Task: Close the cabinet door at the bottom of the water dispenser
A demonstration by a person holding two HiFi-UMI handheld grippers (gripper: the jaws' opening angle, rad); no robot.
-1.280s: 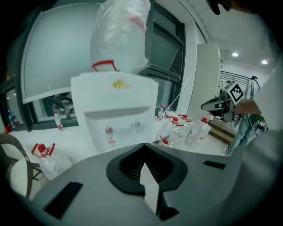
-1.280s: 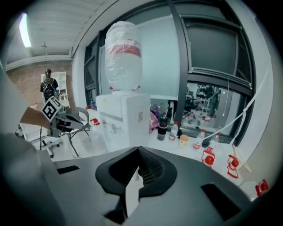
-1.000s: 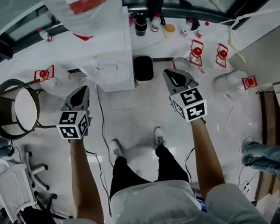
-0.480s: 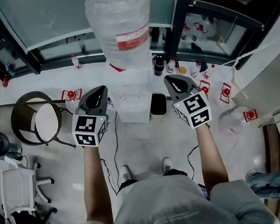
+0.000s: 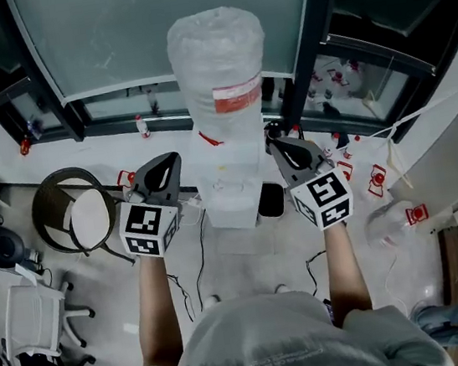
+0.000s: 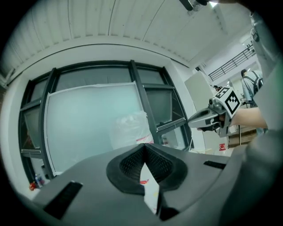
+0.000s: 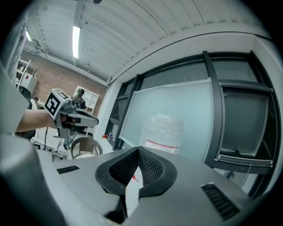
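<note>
Left tongs (image 5: pixel 168 161), right tongs (image 5: pixel 281 143): both closed, empty, level, flanking the dispenser (image 5: pixel 231 199). Its bottom door is hidden from me. I judge them too high to push it.

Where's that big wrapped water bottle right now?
Head view, top centre: the water bottle sits on the dispenser, with the left gripper and right gripper flanking the dispenser.

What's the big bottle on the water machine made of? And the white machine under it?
The big bottle looks like plastic wrapped in crinkly, cloudy film, maybe bubble wrap: its surface is wrinkled and whitish, with a red label. The white machine seems smooth plastic, going by its plain, even shell; painted metal is possible.
</note>
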